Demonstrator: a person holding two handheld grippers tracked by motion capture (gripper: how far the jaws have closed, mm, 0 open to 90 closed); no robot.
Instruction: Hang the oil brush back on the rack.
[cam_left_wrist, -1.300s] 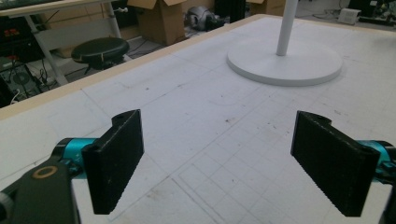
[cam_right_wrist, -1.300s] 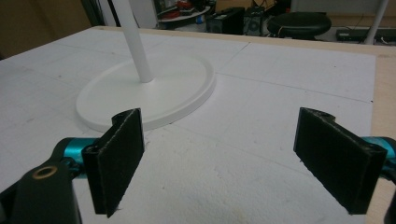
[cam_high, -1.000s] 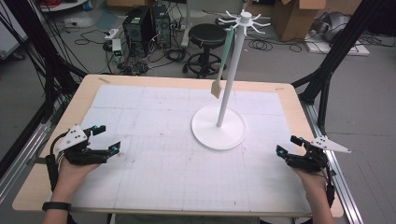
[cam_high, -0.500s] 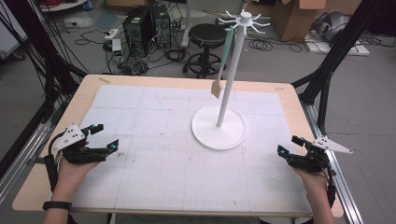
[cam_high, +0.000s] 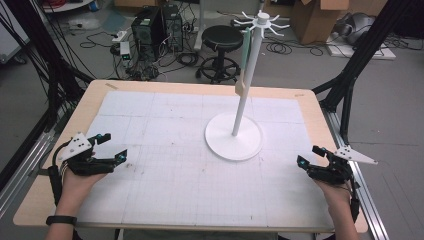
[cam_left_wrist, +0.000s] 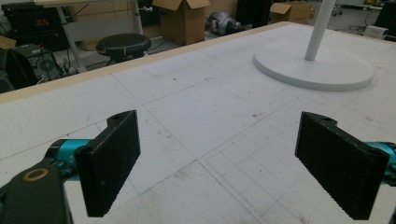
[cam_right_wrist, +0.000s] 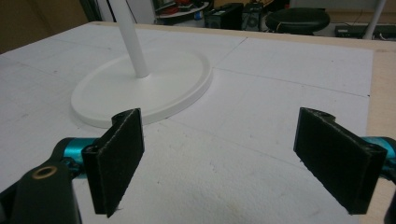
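Observation:
A white stand (cam_high: 234, 136) with a round base and a tall pole rises right of the table's middle, with hooks fanning out at its top. A pale green strip with a tan end (cam_high: 243, 67) hangs from one hook beside the pole. My left gripper (cam_high: 114, 146) rests near the table's left edge, open and holding nothing. At the right edge my right gripper (cam_high: 308, 155) is also open and empty. In the left gripper view, the left gripper (cam_left_wrist: 224, 158) faces the stand's base (cam_left_wrist: 313, 70). In the right gripper view, the right gripper (cam_right_wrist: 219, 158) faces the base (cam_right_wrist: 140, 88) from close by.
A white gridded mat (cam_high: 175, 165) covers the wooden table (cam_high: 95, 95). Behind the table stand a black stool (cam_high: 222, 37), computer towers (cam_high: 155, 25) and cardboard boxes (cam_high: 315, 17). Black frame legs (cam_high: 350, 75) flank the table on both sides.

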